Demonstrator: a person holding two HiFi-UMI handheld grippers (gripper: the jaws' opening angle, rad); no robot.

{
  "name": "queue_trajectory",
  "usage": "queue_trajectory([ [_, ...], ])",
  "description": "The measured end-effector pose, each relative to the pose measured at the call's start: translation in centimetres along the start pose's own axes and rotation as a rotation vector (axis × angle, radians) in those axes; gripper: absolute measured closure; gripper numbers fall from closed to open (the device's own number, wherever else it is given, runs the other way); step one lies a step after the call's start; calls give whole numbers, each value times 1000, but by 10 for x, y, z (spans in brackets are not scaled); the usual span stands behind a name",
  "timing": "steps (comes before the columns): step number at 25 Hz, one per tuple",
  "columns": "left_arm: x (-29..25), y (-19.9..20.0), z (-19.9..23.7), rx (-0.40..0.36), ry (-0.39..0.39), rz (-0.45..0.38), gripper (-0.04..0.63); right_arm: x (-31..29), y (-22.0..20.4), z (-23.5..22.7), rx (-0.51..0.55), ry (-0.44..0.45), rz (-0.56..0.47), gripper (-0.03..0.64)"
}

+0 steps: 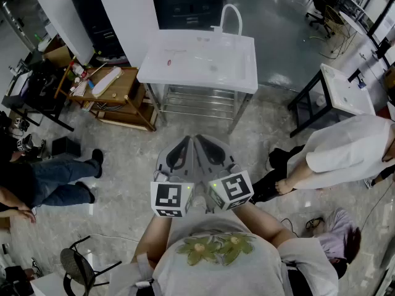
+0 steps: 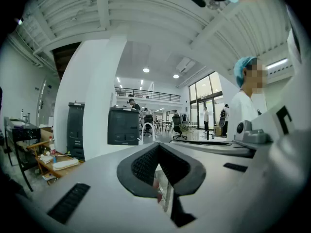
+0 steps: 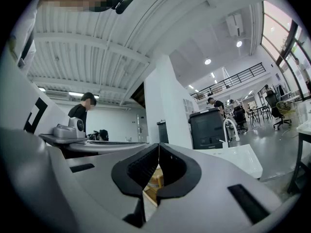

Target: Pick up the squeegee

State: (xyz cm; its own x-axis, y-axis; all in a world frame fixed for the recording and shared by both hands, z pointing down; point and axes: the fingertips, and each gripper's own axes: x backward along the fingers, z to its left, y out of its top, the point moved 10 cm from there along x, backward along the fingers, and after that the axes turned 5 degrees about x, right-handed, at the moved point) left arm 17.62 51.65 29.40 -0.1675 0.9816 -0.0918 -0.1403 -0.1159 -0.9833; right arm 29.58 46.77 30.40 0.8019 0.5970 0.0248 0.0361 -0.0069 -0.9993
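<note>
I hold both grippers side by side in front of my chest, pointing level toward a white sink table across the floor. My left gripper is shut, its black pads meeting at the tip with nothing between them. My right gripper is shut too, its pads closed on nothing. On the table top lie a small red item and a thin pale item. I cannot tell which of them is the squeegee. A curved white faucet stands at the table's far edge.
A low wooden cart with clutter stands left of the table. A seated person's legs are at the left and a person in a white coat at the right. Another white table stands far right, a chair near left.
</note>
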Motion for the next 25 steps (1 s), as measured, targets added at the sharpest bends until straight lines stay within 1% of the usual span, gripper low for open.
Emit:
queue_trajectory([
  [6,-4,2,38,13,23,-25,586,-38,-4,11,12,26,-30,594],
  [10,-9,1,56,31,40,-35,586,-56,-11,12,-17,47,-11,594],
  [14,-21,-2,73,38,63,-24,586,-78,-14,8,-19,66,1,592],
  [19,-55,-2,98,42,69,-12,586,-119,-24,-14,-24,90,23,592],
  [25,-119,10,139,36,87,2,586,-188,-28,-52,-47,100,30,592],
])
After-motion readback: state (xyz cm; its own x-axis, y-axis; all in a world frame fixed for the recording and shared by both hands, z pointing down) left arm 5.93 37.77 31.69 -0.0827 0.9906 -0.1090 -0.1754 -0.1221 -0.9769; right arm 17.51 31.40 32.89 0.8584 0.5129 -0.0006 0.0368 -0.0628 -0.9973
